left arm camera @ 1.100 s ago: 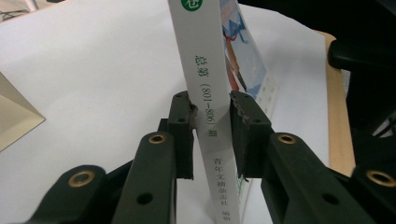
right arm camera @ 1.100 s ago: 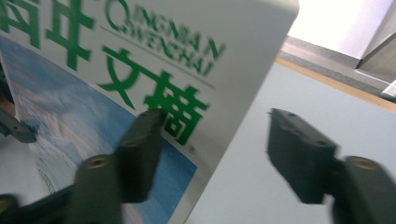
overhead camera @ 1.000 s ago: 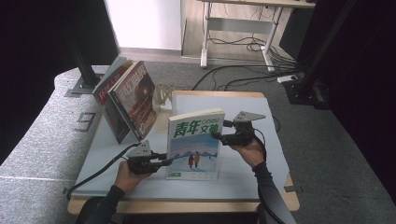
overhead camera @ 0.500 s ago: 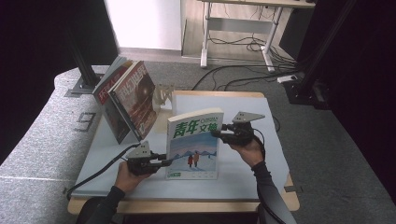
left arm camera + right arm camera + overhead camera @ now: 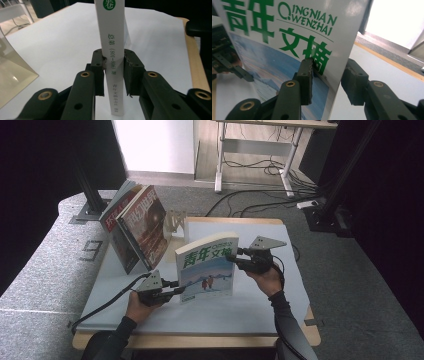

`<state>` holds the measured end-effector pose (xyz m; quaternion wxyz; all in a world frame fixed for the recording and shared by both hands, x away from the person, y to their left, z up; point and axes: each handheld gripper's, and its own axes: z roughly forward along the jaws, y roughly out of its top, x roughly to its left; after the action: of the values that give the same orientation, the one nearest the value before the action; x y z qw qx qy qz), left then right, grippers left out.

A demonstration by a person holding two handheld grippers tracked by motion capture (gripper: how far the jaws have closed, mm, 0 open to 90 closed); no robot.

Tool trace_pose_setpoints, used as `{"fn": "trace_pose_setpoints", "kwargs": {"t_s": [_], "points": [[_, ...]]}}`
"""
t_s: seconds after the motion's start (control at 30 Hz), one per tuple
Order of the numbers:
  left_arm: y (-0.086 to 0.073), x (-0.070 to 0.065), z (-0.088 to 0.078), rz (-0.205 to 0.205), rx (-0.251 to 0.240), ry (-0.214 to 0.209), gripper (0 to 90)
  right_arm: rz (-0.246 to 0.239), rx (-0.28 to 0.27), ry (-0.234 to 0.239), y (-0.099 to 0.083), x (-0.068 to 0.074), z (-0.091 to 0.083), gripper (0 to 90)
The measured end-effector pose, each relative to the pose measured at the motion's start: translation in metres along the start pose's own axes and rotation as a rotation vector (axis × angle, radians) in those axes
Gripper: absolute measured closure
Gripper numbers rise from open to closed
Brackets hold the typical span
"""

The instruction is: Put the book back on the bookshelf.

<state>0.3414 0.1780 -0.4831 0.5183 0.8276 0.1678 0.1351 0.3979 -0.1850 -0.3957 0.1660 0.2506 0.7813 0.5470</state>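
- High view: a thick white book (image 5: 207, 267) with green lettering and a blue snowy picture on its cover is standing upright near the middle of the desk (image 5: 260, 312), on the pale sheet that is covering the top.
- High view: the left gripper (image 5: 176, 287) is coming in at the book's lower left corner, at the spine, with a hand (image 5: 137, 304) wrapped round its body; the right gripper (image 5: 239, 257) is reaching the book's right edge, near the top.
- High view: two other books (image 5: 142, 227) are leaning in a clear stand (image 5: 175, 222) at the back left of the desk, well apart from the standing book.
- Left gripper view: the left gripper (image 5: 113, 72) is gripping the book's spine (image 5: 113, 50), its two black pads pressing on either side of the white strip with green print; the book is rising straight up from between them.
- Right gripper view: the right gripper (image 5: 328, 80) is straddling the book's free edge (image 5: 337, 57); the left pad is lying against the cover by the green lettering, the right pad is sitting behind the book, and its fingers have just been closing. Whether both pads are pressing I cannot tell.
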Motion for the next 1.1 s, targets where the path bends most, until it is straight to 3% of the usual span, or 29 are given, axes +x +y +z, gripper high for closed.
{"fn": "trace_pose_setpoints", "kwargs": {"t_s": [0.13,0.33,0.47,0.6,0.83,1.1], "points": [[0.002,0.001,-0.001,-0.017,0.014,0.006,70.2,-0.009,-0.018,0.021,0.0,0.004,-0.001,64.8],[0.014,0.004,-0.004,-0.071,-0.011,-0.014,65.7,0.006,-0.018,0.028,0.0,0.004,-0.003,64.7],[0.024,0.004,-0.003,-0.087,0.029,-0.006,64.2,0.012,-0.023,0.028,-0.001,0.004,-0.003,64.6],[0.031,0.008,-0.003,-0.124,0.025,-0.029,61.7,0.018,-0.027,0.027,-0.002,0.004,-0.003,64.5],[0.042,0.012,-0.002,-0.12,0.059,-0.023,60.2,0.018,-0.026,0.022,-0.003,0.004,-0.003,64.4],[0.059,0.017,-0.005,-0.133,0.01,-0.045,57.4,0.012,-0.024,0.02,-0.003,0.005,-0.003,64.3]]}}
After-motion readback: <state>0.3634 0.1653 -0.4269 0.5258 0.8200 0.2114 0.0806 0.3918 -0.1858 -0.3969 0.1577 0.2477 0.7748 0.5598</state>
